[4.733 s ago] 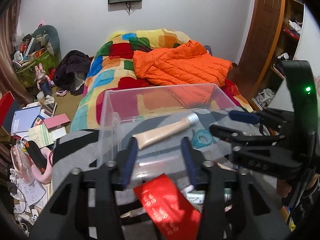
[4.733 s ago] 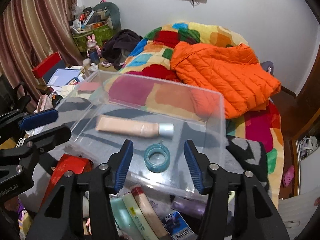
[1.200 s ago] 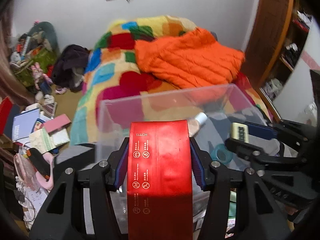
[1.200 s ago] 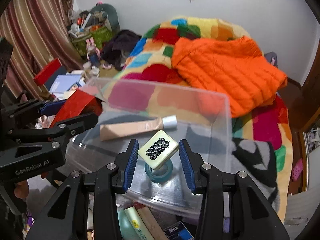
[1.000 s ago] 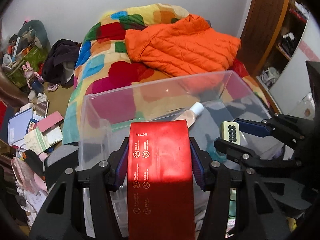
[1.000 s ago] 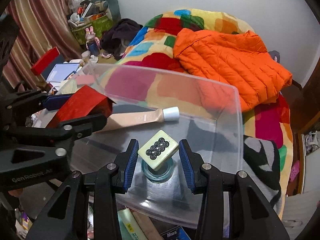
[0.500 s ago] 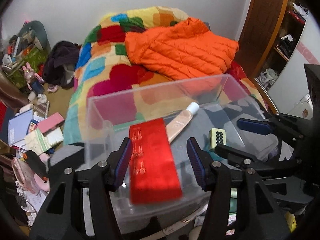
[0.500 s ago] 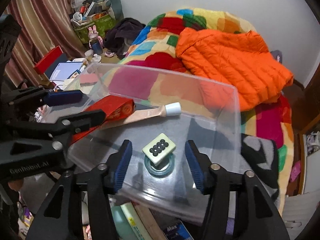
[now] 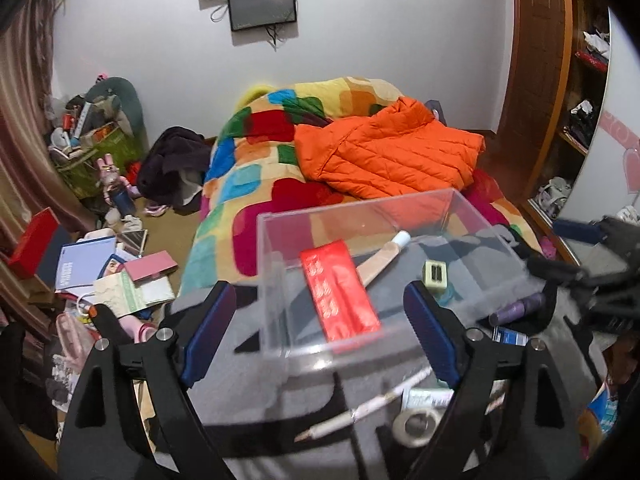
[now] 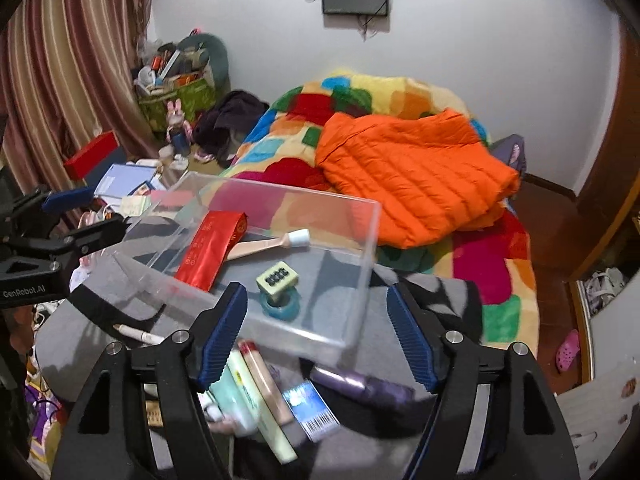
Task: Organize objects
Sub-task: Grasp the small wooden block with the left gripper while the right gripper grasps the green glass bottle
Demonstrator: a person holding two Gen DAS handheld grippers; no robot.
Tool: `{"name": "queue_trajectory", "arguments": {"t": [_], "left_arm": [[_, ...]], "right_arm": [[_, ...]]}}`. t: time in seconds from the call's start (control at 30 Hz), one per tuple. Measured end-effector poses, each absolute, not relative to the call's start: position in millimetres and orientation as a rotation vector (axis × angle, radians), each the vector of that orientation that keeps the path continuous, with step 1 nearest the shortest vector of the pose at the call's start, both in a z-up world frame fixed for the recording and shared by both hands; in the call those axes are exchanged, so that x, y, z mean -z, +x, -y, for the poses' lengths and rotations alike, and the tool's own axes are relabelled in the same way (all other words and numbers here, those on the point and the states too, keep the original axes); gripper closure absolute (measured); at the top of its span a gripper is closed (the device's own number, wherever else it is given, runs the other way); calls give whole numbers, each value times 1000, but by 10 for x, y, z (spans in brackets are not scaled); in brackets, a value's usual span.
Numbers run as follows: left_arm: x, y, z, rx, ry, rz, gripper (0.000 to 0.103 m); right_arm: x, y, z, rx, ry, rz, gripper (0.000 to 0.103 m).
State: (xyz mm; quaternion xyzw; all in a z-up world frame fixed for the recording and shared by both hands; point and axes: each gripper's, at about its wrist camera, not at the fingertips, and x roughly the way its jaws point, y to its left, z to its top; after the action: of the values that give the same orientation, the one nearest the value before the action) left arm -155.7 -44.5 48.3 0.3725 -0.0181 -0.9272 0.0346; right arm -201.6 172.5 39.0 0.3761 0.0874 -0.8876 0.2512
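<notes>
Both tools have released their loads since the earlier frames: the red packet (image 9: 339,290) and the tile (image 10: 277,278) now lie inside the clear box (image 9: 460,216). Left tool (image 9: 320,328) and right tool (image 10: 316,336) have just been opening; both stand spread and empty. The tile rests on the tape roll (image 10: 280,305), beside the tube (image 10: 266,245).

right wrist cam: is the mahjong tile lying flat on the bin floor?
No. The mahjong tile sits tilted on top of the blue tape roll inside the clear bin, not on the floor.
</notes>
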Motion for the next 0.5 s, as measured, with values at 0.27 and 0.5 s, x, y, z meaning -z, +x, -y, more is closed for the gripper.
{"name": "queue_trajectory", "arguments": {"t": [0.27,0.5], "left_arm": [[-178,-1075,451,2836,1218,-47,16],[251,-746,263,2813,1366,-90,16]], "right_arm": [[-226,-1579,-1928,2404,1051,-186,33],[103,-1281,-1869,2319,1130,-123,33]]}}
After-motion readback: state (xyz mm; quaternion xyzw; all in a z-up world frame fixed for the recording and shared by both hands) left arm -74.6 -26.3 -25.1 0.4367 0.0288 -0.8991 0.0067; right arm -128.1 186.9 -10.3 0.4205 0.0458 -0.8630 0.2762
